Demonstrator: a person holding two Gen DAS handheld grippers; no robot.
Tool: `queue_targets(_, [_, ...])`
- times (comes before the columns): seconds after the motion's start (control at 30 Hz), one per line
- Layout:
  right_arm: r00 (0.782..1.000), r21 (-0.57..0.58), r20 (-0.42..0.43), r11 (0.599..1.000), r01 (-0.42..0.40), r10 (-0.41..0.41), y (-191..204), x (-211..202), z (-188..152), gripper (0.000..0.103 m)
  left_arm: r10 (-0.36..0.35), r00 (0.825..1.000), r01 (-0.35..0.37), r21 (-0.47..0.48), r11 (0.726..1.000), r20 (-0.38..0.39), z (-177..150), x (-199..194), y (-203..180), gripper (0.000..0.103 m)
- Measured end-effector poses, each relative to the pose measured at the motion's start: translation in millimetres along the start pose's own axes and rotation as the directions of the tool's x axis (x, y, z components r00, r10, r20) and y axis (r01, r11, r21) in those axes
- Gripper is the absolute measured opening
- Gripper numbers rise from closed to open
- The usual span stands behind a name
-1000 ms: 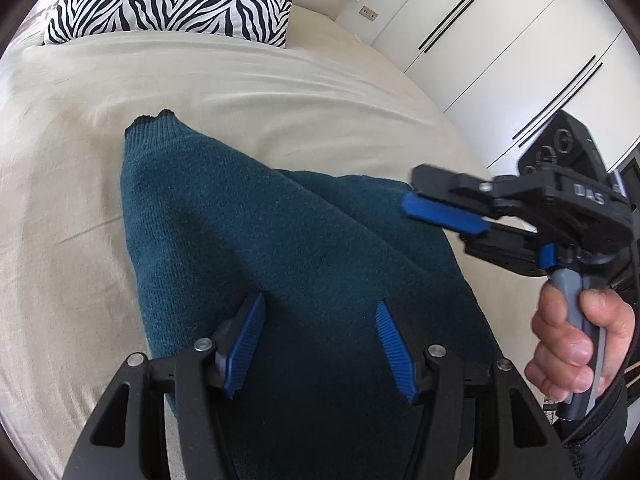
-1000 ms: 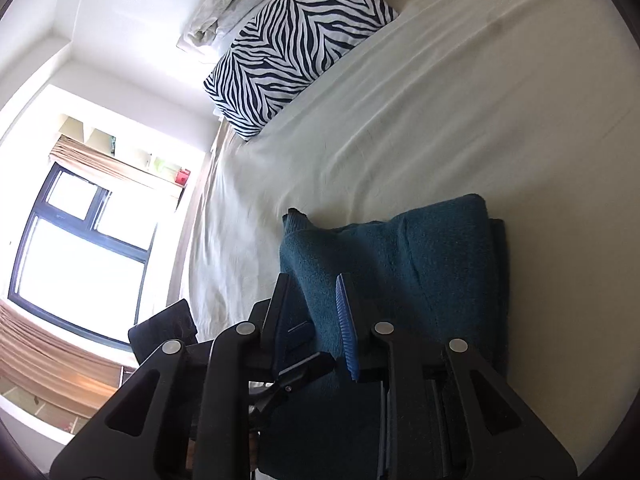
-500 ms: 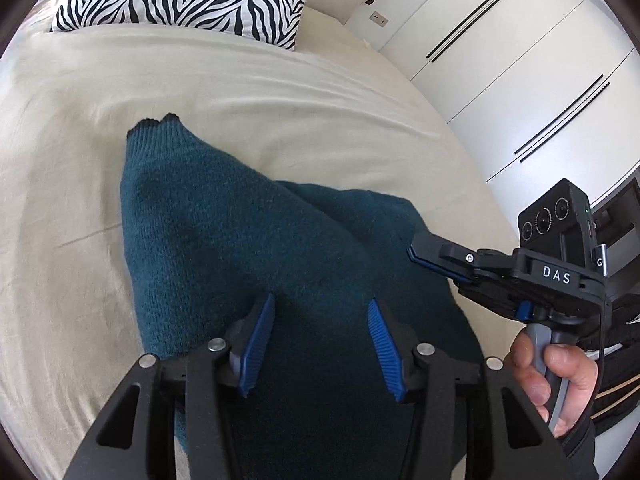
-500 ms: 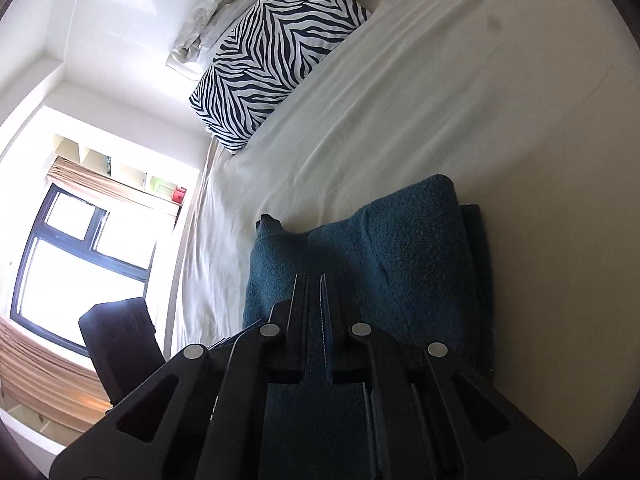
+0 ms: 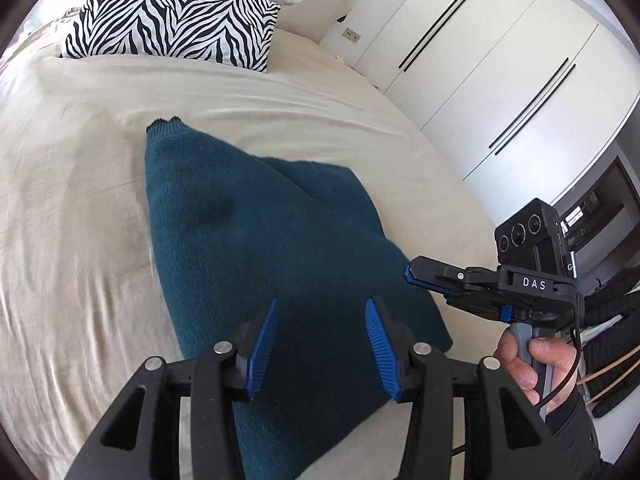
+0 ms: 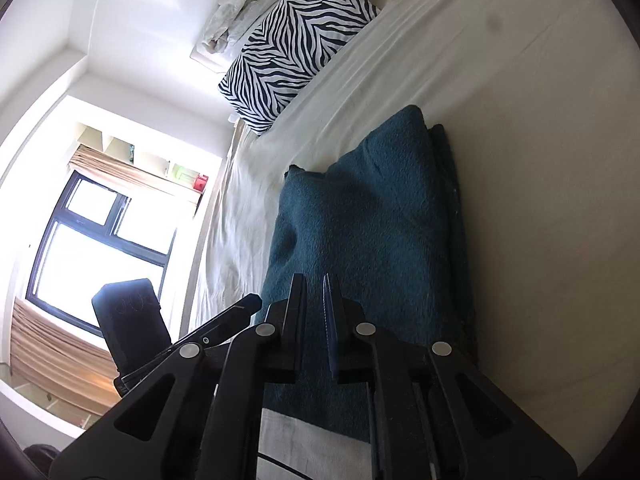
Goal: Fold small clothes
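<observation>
Both wrist views (close, angled down) share the sweater (image 5: 256,264).

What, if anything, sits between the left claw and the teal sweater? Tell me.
Nothing visible. The left claw hangs open directly over the teal sweater, with only air between its pads and the knit. The right claw is off beside the sweater's edge, not in the path.

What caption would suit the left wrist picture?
Open left gripper above a folded teal sweater on a bed, closed right gripper alongside.
</observation>
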State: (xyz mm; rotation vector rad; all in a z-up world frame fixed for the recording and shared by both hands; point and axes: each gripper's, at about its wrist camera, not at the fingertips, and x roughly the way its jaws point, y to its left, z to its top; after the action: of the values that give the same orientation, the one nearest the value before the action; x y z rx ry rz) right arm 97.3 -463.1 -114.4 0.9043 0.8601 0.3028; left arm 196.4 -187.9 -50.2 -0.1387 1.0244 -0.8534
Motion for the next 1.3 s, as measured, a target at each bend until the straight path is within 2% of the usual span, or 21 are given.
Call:
queue_targets(0.07, [0.996, 0.017, -0.037, 0.997, 0.077, -0.076, -23.0, 7.1, -24.3, 0.009, 0.016, 0.998, -0.017, -0.016, 1.0, -0.06, -19.9, 18.6, 5.6, 0.049])
queue_targets(0.1, [0.996, 0.049, -0.036, 0.995, 0.083, -0.081, -37.8, 8.1, -30.3, 0.008, 0.011, 0.997, -0.014, -0.034, 0.999, -0.078, -25.7, 26.8, 11.6, 0.048])
queue_targets(0.13, [0.999, 0.09, -0.016, 0.995, 0.043, -0.042, -49.8, 2.6, -35.4, 0.006, 0.008, 0.997, -0.011, -0.039, 0.999, -0.072, -27.7, 29.4, 14.2, 0.048])
queue_targets(0.2, [0.999, 0.13, 0.026, 0.991, 0.036, -0.04, -50.3, -16.0, -41.0, 0.008, 0.006, 0.998, -0.009, -0.051, 0.999, -0.069, -24.1, 22.6, 12.1, 0.048])
queue_targets(0.23, [0.998, 0.116, 0.047, 0.993, 0.035, -0.041, -43.2, -26.8, -44.2, 0.01, 0.001, 0.998, -0.004, -0.048, 0.999, -0.062, -21.7, 15.6, 8.7, 0.048])
queue_targets(0.3, [0.996, 0.089, 0.085, 0.995, -0.036, 0.028, -28.9, -43.6, -49.2, 0.012, 0.007, 0.999, -0.008, -0.011, 1.0, -0.037, -23.4, 1.0, -0.9, 0.05])
queue_targets(0.33, [0.994, 0.074, 0.098, 0.995, -0.066, 0.058, -21.9, -49.8, -51.7, 0.021, 0.008, 1.0, -0.008, 0.003, 1.0, -0.029, -24.6, -3.2, -4.7, 0.052])
queue_targets(0.4, [0.992, 0.044, 0.116, 0.998, -0.05, 0.045, -15.2, -56.9, -64.4, 0.056, 0.019, 0.999, -0.019, 0.013, 1.0, -0.038, -32.7, -1.0, -4.6, 0.061])
queue_targets(0.43, [0.993, 0.028, 0.116, 1.0, -0.013, 0.009, -16.4, -55.1, -71.0, 0.08, 0.022, 0.998, -0.022, 0.003, 1.0, -0.056, -37.0, 5.8, -0.3, 0.061])
queue_targets(0.5, [0.996, 0.019, 0.066, 0.998, 0.058, -0.059, -24.4, -42.6, -81.7, 0.079, 0.012, 0.998, -0.013, -0.018, 1.0, -0.062, -41.8, 15.2, 7.1, 0.06])
queue_targets(0.6, [0.996, 0.041, 0.077, 0.999, 0.035, -0.038, -22.5, -57.4, -86.5, 0.078, 0.002, 0.998, -0.003, -0.026, 1.0, -0.063, -36.8, 4.2, 3.7, 0.06])
queue_targets(0.67, [0.994, 0.034, 0.108, 0.999, 0.012, -0.015, -13.0, -70.3, -80.3, 0.078, -0.022, 0.999, 0.021, -0.023, 1.0, -0.024, -29.8, -16.5, 0.4, 0.063])
queue_targets(0.77, [0.988, -0.003, 0.153, 0.999, 0.037, -0.036, -3.1, -86.7, -56.6, 0.079, -0.023, 0.998, 0.025, -0.028, 0.999, 0.06, -17.2, -38.9, 9.0, 0.09])
queue_targets(0.8, [0.988, 0.0, 0.141, 0.998, 0.061, -0.061, -5.0, -86.9, -48.6, 0.079, -0.024, 0.998, 0.027, -0.056, 0.998, 0.067, -13.0, -39.2, 18.6, 0.092])
queue_targets(0.87, [0.993, 0.023, 0.072, 0.995, 0.097, -0.098, -14.4, -71.2, -24.7, 0.079, -0.032, 0.999, 0.035, -0.148, 0.988, 0.028, -4.1, -28.4, 42.5, 0.091])
queue_targets(0.93, [0.993, 0.079, 0.029, 0.99, 0.114, -0.116, -28.7, -54.9, -6.2, 0.079, -0.081, 0.997, 0.078, -0.239, 0.968, -0.001, 5.4, -15.8, 64.6, 0.091])
queue_targets(1.0, [0.995, 0.091, -0.014, 0.991, 0.096, -0.095, -38.7, -36.2, 7.5, 0.071, -0.138, 0.99, 0.124, -0.33, 0.936, -0.018, 10.3, -3.3, 86.7, 0.09])
queue_targets(1.1, [0.988, 0.103, -0.079, 0.984, 0.144, -0.136, -47.7, 4.5, 30.7, 0.056, -0.185, 0.981, 0.144, -0.42, 0.896, -0.058, 14.9, 19.7, 105.8, 0.084])
queue_targets(1.17, [0.986, 0.106, -0.108, 0.984, 0.142, -0.131, -52.3, 22.6, 40.0, 0.045, -0.19, 0.978, 0.138, -0.423, 0.895, -0.084, 17.7, 32.0, 104.3, 0.077])
queue_targets(1.23, [0.986, 0.114, -0.118, 0.984, 0.135, -0.122, -53.8, 28.0, 45.9, 0.043, -0.164, 0.981, 0.108, -0.408, 0.907, -0.106, 22.6, 38.9, 98.3, 0.073])
queue_targets(1.3, [0.979, 0.088, -0.135, 0.982, 0.168, -0.155, -51.5, 35.4, 47.8, 0.034, -0.119, 0.985, 0.062, -0.384, 0.921, -0.127, 25.7, 44.0, 91.0, 0.062])
